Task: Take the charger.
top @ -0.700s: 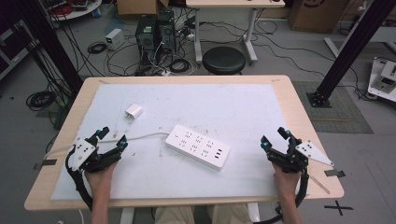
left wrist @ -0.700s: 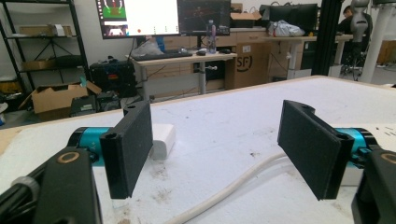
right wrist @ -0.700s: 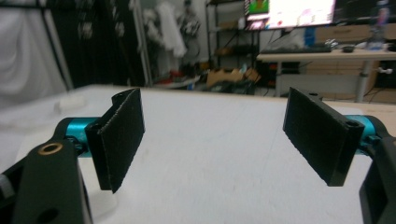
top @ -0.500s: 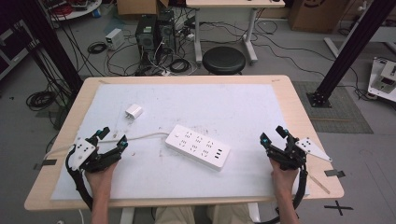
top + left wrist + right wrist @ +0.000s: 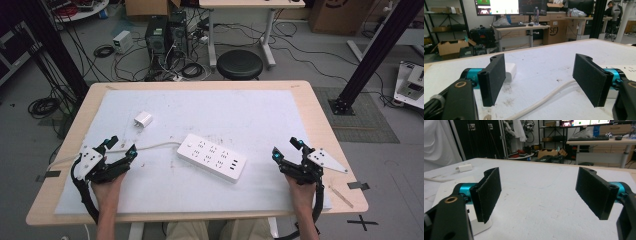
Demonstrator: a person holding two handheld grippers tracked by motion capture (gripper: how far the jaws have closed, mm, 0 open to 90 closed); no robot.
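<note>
Claws rest low on the worktop [image 5: 310, 105], one at each near corner, both spread wide with nothing between the pads. Between them lies the white power strip [image 5: 212, 157], well apart from the right claw [image 5: 287, 151] and nearer the left claw [image 5: 120, 145]. Its long axis runs slantwise, one end toward the right claw, the other toward the left, where its white cord [image 5: 155, 146] passes between the left claw's jaws. Beyond the left claw sits a small white charger [image 5: 143, 119].
</note>
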